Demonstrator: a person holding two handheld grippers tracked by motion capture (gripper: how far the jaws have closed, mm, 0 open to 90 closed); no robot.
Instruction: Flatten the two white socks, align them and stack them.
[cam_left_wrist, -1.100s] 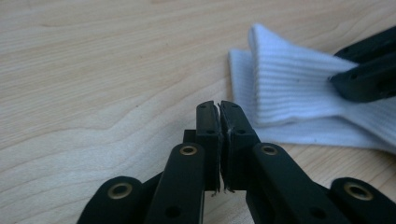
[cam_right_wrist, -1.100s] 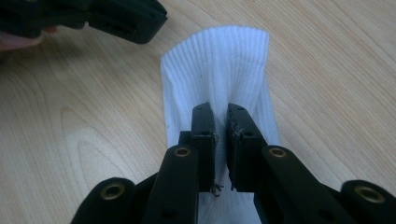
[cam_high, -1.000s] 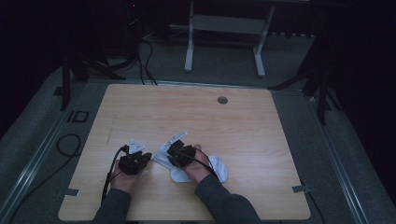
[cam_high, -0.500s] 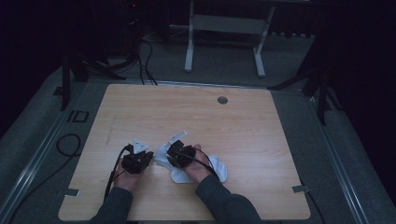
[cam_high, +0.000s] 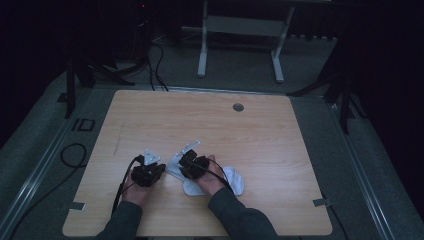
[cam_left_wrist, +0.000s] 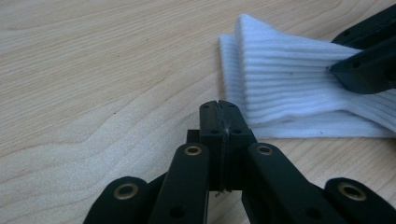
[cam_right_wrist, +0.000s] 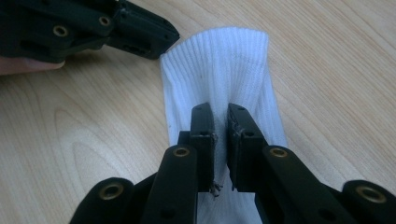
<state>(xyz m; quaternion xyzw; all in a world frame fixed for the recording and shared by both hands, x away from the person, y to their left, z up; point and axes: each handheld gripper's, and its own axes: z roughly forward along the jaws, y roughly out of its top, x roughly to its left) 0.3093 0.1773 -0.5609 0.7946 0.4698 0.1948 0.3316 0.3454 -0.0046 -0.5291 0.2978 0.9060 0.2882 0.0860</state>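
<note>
A white ribbed sock (cam_right_wrist: 224, 60) lies flat on the wooden table (cam_high: 210, 125). My right gripper (cam_right_wrist: 219, 116) is shut on a pinch of its fabric, a little back from the cuff. In the high view the right gripper (cam_high: 182, 167) sits over the sock (cam_high: 231, 181), whose foot end trails out to the right of the hand. My left gripper (cam_left_wrist: 219, 109) is shut with nothing between its jaws, and its tips rest low over the bare wood just left of the sock's cuff (cam_left_wrist: 280, 88). In the high view the left gripper (cam_high: 156, 167) is close beside the right one.
A small round grommet (cam_high: 238, 107) is set in the table near its far edge. Two forearms in dark sleeves (cam_high: 235, 215) come in over the front edge. A cable (cam_high: 122, 185) trails from the left gripper. A metal stand (cam_high: 240, 30) is on the floor beyond the table.
</note>
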